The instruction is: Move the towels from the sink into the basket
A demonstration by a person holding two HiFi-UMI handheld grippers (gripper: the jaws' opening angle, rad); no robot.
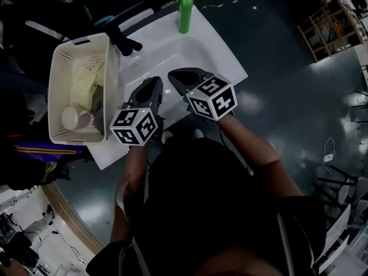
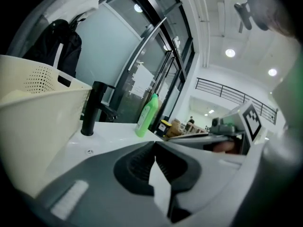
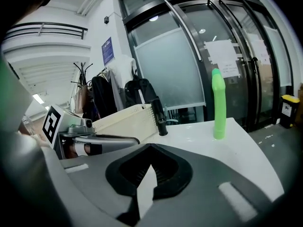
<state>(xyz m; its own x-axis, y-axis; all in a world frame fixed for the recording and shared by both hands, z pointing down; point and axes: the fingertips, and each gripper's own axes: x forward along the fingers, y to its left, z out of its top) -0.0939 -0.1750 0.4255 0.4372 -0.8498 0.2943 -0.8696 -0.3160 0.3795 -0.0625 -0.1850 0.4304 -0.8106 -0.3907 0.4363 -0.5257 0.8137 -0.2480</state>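
The white sink (image 1: 164, 53) lies under both grippers, and no towel shows on its visible part. A cream perforated basket (image 1: 80, 39) stands at its left. Inside it are a pale yellow towel (image 1: 86, 76), a grey one (image 1: 98, 99) and a white rolled one (image 1: 75, 118). My left gripper (image 1: 155, 81) hangs shut and empty above the sink, jaws meeting at the tips (image 2: 155, 144). My right gripper (image 1: 173, 73) sits beside it, also shut with nothing in it (image 3: 150, 146). Each gripper shows in the other's view.
A black faucet (image 1: 123, 42) stands at the sink's back left next to the basket (image 2: 28, 112). A green bottle (image 1: 185, 7) stands upright at the far edge of the sink. Dark floor surrounds the sink, with glass doors beyond (image 3: 189, 65).
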